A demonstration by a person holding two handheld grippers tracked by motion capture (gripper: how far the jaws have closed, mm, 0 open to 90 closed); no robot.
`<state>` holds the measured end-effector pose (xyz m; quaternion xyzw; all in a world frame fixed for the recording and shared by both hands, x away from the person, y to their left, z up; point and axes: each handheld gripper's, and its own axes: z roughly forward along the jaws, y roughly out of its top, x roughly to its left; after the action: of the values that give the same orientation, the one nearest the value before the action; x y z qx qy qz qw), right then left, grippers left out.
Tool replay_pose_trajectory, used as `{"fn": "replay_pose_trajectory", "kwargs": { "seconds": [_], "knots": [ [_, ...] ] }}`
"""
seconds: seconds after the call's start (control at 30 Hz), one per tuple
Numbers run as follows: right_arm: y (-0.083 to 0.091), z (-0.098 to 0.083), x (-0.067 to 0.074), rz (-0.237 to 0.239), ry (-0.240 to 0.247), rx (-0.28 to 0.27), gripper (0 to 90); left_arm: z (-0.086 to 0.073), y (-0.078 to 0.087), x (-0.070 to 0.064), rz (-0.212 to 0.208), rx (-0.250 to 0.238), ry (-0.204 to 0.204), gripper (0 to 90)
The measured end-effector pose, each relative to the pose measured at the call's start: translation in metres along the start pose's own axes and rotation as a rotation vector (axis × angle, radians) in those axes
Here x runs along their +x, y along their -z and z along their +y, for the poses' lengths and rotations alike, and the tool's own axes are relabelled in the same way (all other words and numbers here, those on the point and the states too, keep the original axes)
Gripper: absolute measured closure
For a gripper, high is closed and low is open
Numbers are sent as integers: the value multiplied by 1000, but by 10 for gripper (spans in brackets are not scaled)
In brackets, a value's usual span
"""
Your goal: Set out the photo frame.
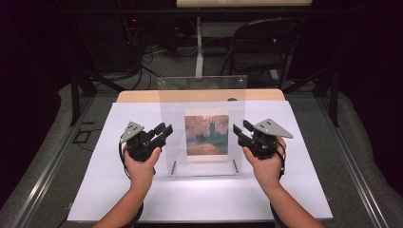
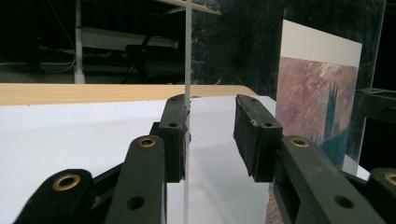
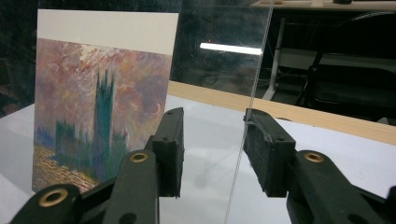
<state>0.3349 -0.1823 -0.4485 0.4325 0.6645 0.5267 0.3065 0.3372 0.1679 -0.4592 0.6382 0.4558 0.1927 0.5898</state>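
White-covered table (image 1: 119,190) in dark room; both claws unclenched astride clear panel (image 1: 202,95) edges.

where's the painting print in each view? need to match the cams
High view: print at centre, upright inside the clear frame, between the two grippers.
Left gripper view: print at right, behind the pane, beyond the right-hand jaw.
Right gripper view: print at left, beyond the left-hand jaw.
Shared landmark: the frame's clear pane edge, which runs between the jaws in both gripper views.
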Motion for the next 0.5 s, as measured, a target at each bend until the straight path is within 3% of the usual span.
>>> {"fn": "replay_pose_trajectory", "kwargs": {
  "seconds": [0.5],
  "knots": [
    [21,-7,4,26,9,-16,652,-7,17,-5,-34,7,-28,667]
  ]
}}
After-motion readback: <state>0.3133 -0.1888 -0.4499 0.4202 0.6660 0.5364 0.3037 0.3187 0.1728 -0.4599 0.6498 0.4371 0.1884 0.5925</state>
